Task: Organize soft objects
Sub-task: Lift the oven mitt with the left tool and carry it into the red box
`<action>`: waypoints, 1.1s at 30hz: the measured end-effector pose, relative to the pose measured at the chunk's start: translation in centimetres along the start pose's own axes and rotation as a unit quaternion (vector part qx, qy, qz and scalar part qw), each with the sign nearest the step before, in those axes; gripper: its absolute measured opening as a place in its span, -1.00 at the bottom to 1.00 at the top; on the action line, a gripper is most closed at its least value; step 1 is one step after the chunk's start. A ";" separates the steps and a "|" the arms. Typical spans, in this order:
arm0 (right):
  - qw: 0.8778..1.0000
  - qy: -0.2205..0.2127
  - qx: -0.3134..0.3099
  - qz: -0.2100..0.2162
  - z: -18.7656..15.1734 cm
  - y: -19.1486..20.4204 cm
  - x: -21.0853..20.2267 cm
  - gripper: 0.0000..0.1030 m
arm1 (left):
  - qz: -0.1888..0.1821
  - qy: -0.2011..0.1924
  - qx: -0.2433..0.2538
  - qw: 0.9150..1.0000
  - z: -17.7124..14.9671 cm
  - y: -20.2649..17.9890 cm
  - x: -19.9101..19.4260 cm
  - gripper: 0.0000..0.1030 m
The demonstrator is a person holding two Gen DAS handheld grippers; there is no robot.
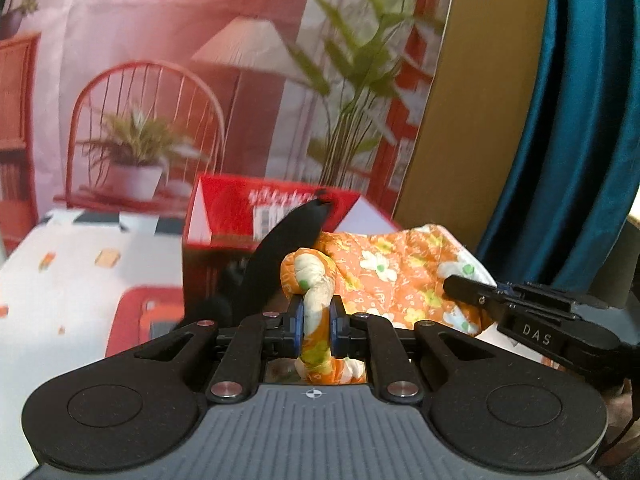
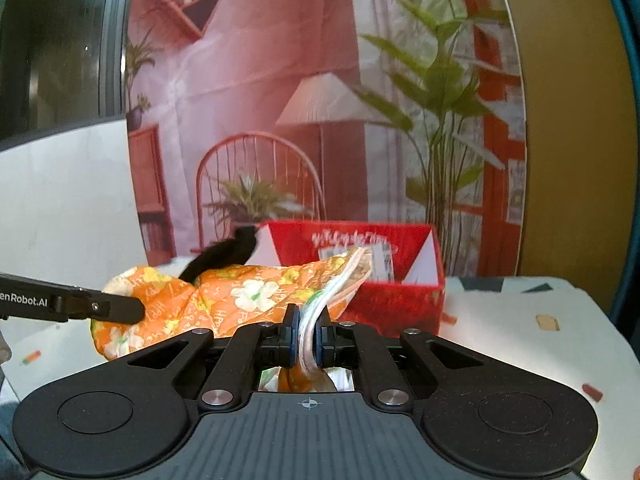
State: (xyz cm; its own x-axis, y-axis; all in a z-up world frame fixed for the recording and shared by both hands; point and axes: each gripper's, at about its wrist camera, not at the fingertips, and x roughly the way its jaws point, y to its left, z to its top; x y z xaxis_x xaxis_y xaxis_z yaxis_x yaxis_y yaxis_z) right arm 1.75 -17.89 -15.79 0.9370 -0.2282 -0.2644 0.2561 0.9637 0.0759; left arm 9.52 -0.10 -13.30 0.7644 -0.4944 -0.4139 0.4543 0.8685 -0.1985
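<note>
An orange flowered cloth [image 1: 384,272] hangs stretched between both grippers above the table. My left gripper [image 1: 318,322] is shut on one bunched corner of it. In the right wrist view my right gripper [image 2: 308,330] is shut on the cloth's [image 2: 240,296] white-edged hem. Each gripper shows in the other's view: the right gripper [image 1: 464,288] reaches in from the right, the left gripper [image 2: 132,308] from the left. A black soft thing [image 1: 280,248] drapes over the cloth and sticks up behind it [image 2: 228,254]. Behind stands an open red box [image 2: 360,280].
The red box [image 1: 224,216] sits on a white patterned tablecloth [image 1: 72,280]. A printed backdrop [image 2: 300,100] of a red room rises behind the table, with a blue curtain [image 1: 580,120] at the right. A red flat thing [image 1: 140,320] lies left of my left gripper.
</note>
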 end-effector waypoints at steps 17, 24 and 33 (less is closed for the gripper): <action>0.999 -0.030 0.014 0.012 8.9 -3.5 7.5 -0.86 | 0.032 -0.055 0.028 0.998 9.7 0.2 6.1 -0.75; 1.000 0.021 0.015 0.005 10.2 -4.6 14.3 -0.86 | 0.060 -0.005 0.026 0.998 11.6 2.0 12.2 -0.75; 0.991 0.130 0.026 -0.019 7.5 -5.9 22.4 -0.86 | 0.075 0.094 0.025 0.992 10.0 4.5 20.1 -0.75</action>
State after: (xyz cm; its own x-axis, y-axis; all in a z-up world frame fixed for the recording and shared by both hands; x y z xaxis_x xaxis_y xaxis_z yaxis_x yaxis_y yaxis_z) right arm 22.99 -29.72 -14.96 0.8354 -0.2148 -0.5059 0.3089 0.9449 0.1088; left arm 31.52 -6.49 -13.62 0.7279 -0.3409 -0.5950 0.3687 0.9261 -0.0796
